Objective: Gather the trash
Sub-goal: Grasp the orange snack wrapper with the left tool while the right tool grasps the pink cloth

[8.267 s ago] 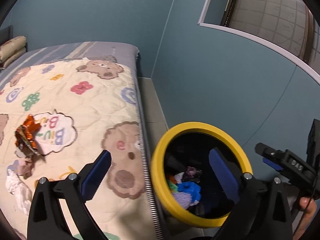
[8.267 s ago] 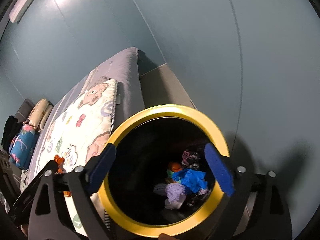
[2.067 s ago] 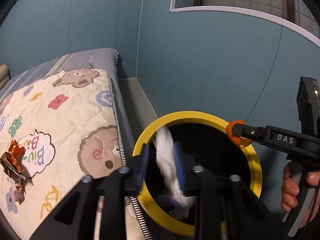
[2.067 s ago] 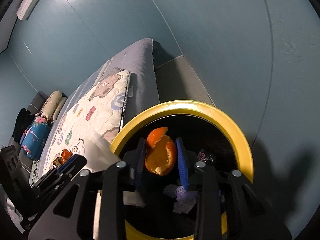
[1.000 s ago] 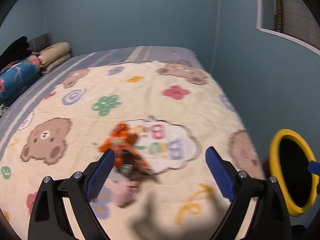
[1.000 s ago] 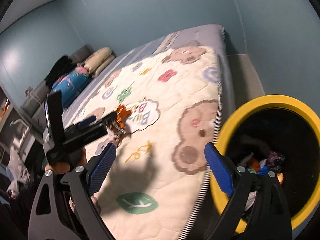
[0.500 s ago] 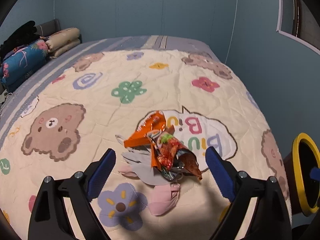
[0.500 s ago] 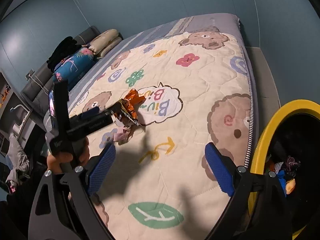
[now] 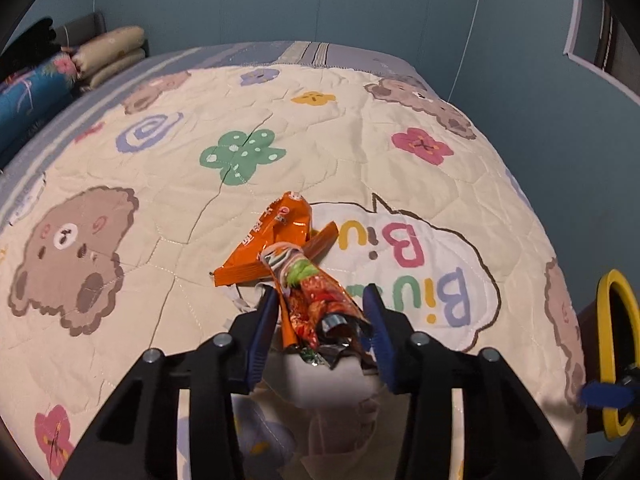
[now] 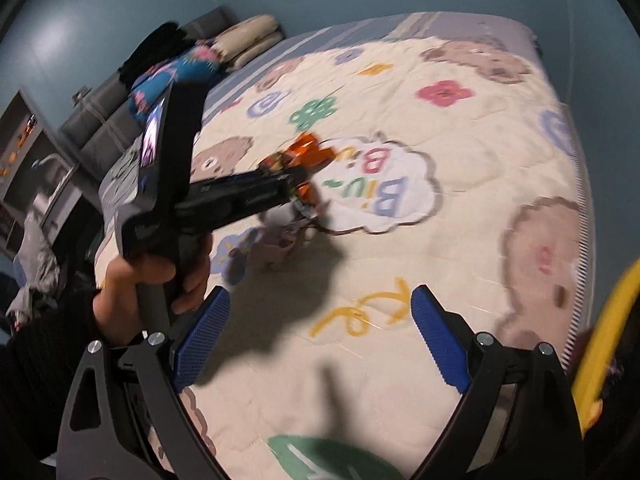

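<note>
The left gripper [image 9: 320,320], black-armed with blue ribbed pads, sits low in the centre of its own view with its jaws closing around a crumpled red-and-green foil snack wrapper [image 9: 320,300]; the wrapper lies between the pads, but whether they already press on it I cannot tell. Just above it in that frame, touching it, lies a flattened orange foil packet [image 9: 272,240], and below the fingers a pale crumpled tissue [image 9: 332,380] shows, blurred. In the right wrist view the left gripper [image 10: 296,184] reaches in from the left, held by a hand [image 10: 148,280] in a dark sleeve, its tip at the same orange litter left of centre. The right gripper [image 10: 320,344] hangs at the bottom of its frame, jaws wide apart with nothing between them, well apart from the trash. All of it lies on a cream quilted bedspread [image 9: 160,208] printed with brown bears, flowers and a white speech bubble reading "Biu Biu". Teal walls stand behind; pillows [image 9: 108,52] are stacked at the upper left. A black bin with a yellow rim [image 9: 616,360] stands at the right edge, beside the bed.
</note>
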The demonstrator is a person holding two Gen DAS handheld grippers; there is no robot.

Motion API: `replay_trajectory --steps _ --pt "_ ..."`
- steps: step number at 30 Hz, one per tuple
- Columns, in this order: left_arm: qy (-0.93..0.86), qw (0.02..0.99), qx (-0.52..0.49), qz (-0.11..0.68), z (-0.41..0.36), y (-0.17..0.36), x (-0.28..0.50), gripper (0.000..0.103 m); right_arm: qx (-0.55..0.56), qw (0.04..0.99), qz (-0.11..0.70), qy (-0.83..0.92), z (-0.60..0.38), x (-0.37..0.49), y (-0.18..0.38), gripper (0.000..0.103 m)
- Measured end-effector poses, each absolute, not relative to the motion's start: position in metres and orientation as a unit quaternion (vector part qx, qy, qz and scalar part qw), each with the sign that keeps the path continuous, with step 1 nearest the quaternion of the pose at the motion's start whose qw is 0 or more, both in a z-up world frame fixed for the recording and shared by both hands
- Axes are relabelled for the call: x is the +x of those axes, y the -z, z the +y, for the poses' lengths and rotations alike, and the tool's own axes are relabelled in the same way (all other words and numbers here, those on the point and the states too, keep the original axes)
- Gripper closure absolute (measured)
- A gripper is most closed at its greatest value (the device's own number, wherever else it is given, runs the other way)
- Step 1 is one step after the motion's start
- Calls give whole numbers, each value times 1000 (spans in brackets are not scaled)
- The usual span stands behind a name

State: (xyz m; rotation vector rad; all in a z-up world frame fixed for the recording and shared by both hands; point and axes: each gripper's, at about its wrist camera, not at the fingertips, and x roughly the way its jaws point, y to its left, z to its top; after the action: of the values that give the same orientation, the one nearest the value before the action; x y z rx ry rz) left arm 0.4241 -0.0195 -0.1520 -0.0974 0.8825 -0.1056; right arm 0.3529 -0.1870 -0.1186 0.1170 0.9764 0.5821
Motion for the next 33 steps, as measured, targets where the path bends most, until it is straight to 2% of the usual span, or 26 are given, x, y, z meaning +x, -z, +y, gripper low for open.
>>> replay_trajectory --steps 10,16,22,23,26,33 --pt "79 886 -108 444 26 160 448 65 32 826 473 -305 -115 390 157 21" --pt "90 878 -143 448 47 164 455 69 19 822 488 -292 -84 414 176 31" --pt "95 874 -165 446 61 164 456 75 -1 818 505 -275 -70 424 191 56" --pt "96 874 -168 445 63 164 455 76 -3 820 506 -269 -71 425 191 65" --pt "96 874 -172 443 66 163 453 78 8 820 512 -254 -79 426 192 80" --pt "96 872 -201 436 74 151 442 81 6 818 516 -252 -93 406 177 84"
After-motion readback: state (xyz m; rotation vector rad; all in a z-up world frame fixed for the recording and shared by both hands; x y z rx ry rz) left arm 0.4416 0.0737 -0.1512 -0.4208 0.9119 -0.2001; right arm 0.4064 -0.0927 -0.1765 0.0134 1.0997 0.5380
